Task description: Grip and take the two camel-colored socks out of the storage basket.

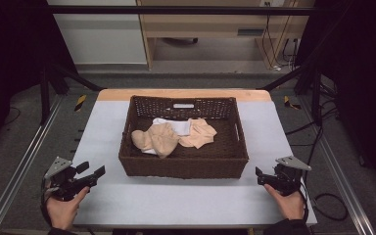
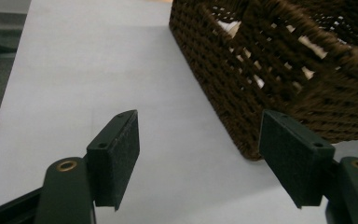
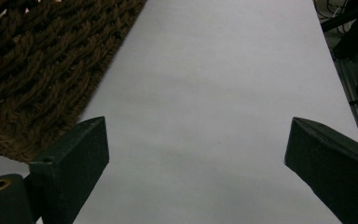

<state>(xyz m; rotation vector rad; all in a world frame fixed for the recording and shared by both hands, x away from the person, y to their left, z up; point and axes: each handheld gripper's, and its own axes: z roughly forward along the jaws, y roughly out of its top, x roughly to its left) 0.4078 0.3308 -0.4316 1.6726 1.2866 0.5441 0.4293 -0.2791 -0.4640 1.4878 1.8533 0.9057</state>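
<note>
A dark brown woven basket (image 1: 183,165) stands in the middle of the white table cover (image 1: 176,200). Inside it lie tan socks (image 1: 162,138), a second tan piece (image 1: 199,133) and a white cloth (image 1: 176,125). My left gripper (image 1: 94,172) is held by a hand at the front left, off the basket's near left corner, jaws wide apart and empty. In the left gripper view the basket corner (image 2: 284,79) rises just beyond the gripper (image 2: 200,158). My right gripper (image 1: 259,175) rests at the front right, open and empty; its own view shows the basket wall (image 3: 42,60) to the left of the gripper (image 3: 196,158).
Metal rails (image 1: 19,166) run along both sides of the table. Black frame poles (image 1: 58,73) and cables (image 1: 333,200) stand at the sides. A wooden table edge (image 1: 183,94) shows behind the basket, with cabinets farther back. White cover stretches in front of the basket.
</note>
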